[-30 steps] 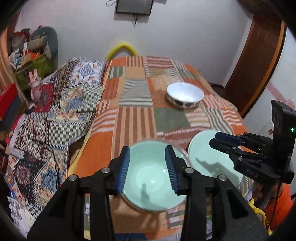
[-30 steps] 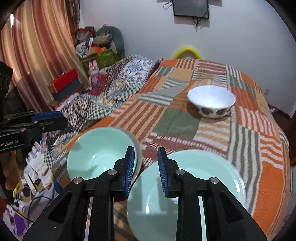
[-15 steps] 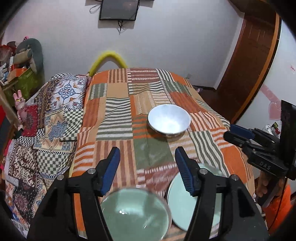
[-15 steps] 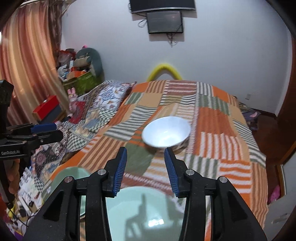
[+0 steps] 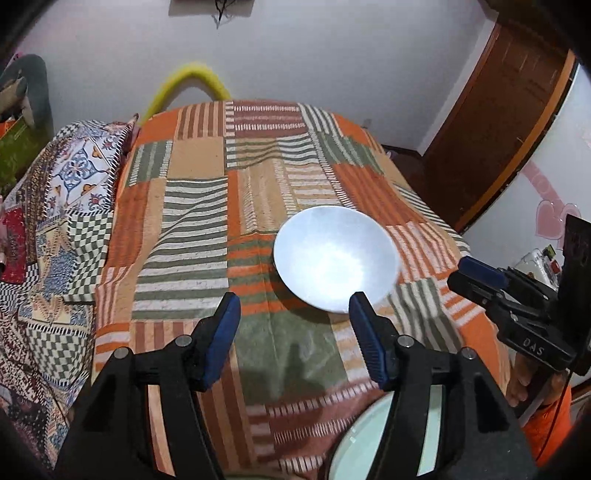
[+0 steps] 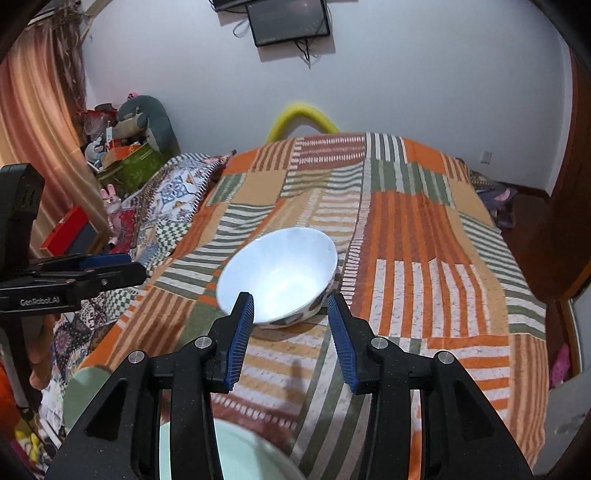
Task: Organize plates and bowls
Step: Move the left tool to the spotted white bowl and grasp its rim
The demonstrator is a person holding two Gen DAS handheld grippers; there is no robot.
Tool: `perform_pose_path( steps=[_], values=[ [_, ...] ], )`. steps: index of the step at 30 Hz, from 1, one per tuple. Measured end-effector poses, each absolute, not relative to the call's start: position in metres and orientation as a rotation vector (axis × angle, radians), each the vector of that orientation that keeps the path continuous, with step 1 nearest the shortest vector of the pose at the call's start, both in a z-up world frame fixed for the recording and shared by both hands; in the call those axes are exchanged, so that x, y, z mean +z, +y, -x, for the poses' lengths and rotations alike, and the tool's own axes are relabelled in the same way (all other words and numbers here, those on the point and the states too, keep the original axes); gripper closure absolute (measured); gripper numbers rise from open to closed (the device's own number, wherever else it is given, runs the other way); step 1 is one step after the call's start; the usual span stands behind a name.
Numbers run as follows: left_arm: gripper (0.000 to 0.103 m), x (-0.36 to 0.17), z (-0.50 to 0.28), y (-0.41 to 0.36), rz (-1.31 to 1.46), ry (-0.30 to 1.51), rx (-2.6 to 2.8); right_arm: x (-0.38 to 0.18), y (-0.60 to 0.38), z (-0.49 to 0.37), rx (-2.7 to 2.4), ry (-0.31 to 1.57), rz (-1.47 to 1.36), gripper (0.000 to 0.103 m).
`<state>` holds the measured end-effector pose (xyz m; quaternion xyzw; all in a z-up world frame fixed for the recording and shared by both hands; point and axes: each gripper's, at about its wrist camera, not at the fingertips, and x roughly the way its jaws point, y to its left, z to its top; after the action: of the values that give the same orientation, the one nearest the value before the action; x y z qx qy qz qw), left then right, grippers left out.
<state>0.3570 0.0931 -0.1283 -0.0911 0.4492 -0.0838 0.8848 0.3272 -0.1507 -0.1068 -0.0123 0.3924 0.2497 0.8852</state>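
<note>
A white bowl (image 5: 337, 256) with a dark pattern on its outside sits in the middle of the bed's striped patchwork blanket (image 5: 207, 229); it also shows in the right wrist view (image 6: 279, 275). My left gripper (image 5: 295, 321) is open and empty, hovering short of the bowl. My right gripper (image 6: 290, 317) is open and empty, its tips just before the bowl's near side. A pale green plate (image 5: 384, 443) lies at the near edge, partly hidden by the fingers; it also shows in the right wrist view (image 6: 236, 458). A pale green bowl (image 6: 83, 391) peeks out at lower left.
A patterned quilt (image 5: 48, 236) covers the bed's left side. A yellow curved tube (image 5: 188, 83) stands at the headboard. Stuffed toys and boxes (image 6: 125, 147) pile up by the curtain. A wooden door (image 5: 491, 122) is at right. A screen (image 6: 288, 18) hangs on the wall.
Both grippers rose from over the green bowl and plate, moved forward toward the white bowl, and opened wider. The green dishes slid to the bottom edges of both views.
</note>
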Motion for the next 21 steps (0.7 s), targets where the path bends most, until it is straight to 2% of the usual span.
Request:
perform_pose_path(
  steps=[2,4,11,14,21],
  values=[
    [0.049,-0.140,-0.370,0.094,0.199,0.951,-0.181,-0.114,-0.149,-0.336,0.515,0.829,0.024,0.065],
    [0.061,-0.153,-0.384,0.094,0.209,0.983,-0.197,-0.122,-0.149,-0.345,0.513,0.842,0.019,0.065],
    [0.072,-0.188,-0.416,0.089,0.209,1.049,-0.217,-0.141,-0.142,-0.366,0.510,0.880,0.028,0.069],
    [0.073,-0.198,-0.426,0.090,0.219,1.064,-0.205,-0.147,-0.139,-0.372,0.507,0.887,0.043,0.081],
    [0.087,-0.217,-0.445,0.089,0.239,1.116,-0.206,-0.157,-0.138,-0.382,0.511,0.912,0.030,0.082]
  ],
)
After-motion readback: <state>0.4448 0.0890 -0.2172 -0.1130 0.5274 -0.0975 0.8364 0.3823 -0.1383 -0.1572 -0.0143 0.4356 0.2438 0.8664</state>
